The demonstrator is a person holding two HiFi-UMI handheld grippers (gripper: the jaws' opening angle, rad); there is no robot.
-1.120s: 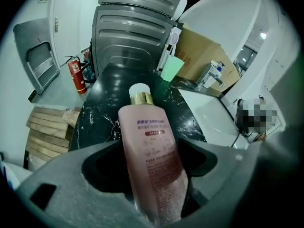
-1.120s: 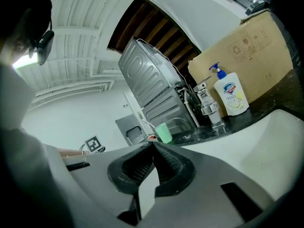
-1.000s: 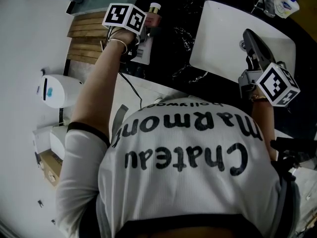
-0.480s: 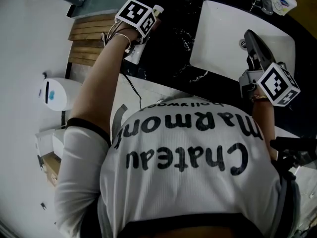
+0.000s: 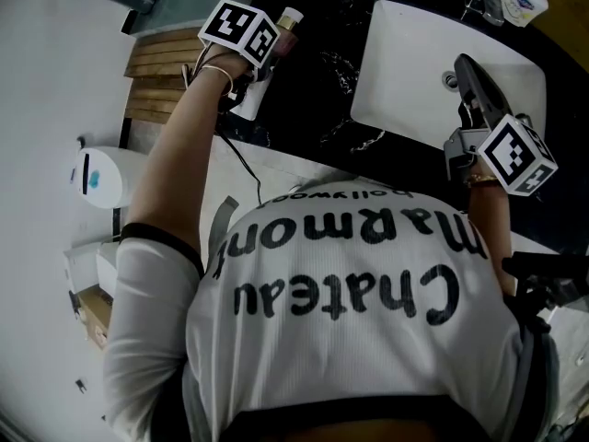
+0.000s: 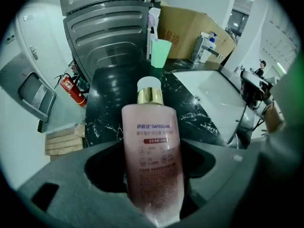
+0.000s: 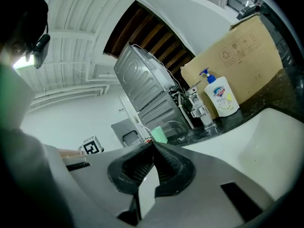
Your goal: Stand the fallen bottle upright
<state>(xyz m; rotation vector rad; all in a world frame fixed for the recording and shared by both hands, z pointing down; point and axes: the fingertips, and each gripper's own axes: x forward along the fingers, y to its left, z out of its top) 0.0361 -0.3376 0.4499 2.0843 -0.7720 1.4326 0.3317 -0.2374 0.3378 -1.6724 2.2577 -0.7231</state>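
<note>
Black marble counter (image 5: 317, 81) with white veins runs across the top of your head view, and the work sits at its left end. Your left gripper (image 5: 262, 53) is there, and over the last moment its marker cube has rolled round while the hand kept its place. Its jaws have just been closing and now clamp the pink plastic bottle with a gold collar and white cap (image 6: 151, 146) low on its body, the cap pointing away towards the counter's back edge. That suggests the grasp is made and the tipping-up has begun. The bottle does not look upright yet, and I cannot tell whether its base touches the counter. Further right lies the white rectangular sink (image 5: 414, 72). At its right edge your right gripper (image 7: 151, 146) hangs where it was, jaws pressed together on nothing, taking no part.
</note>
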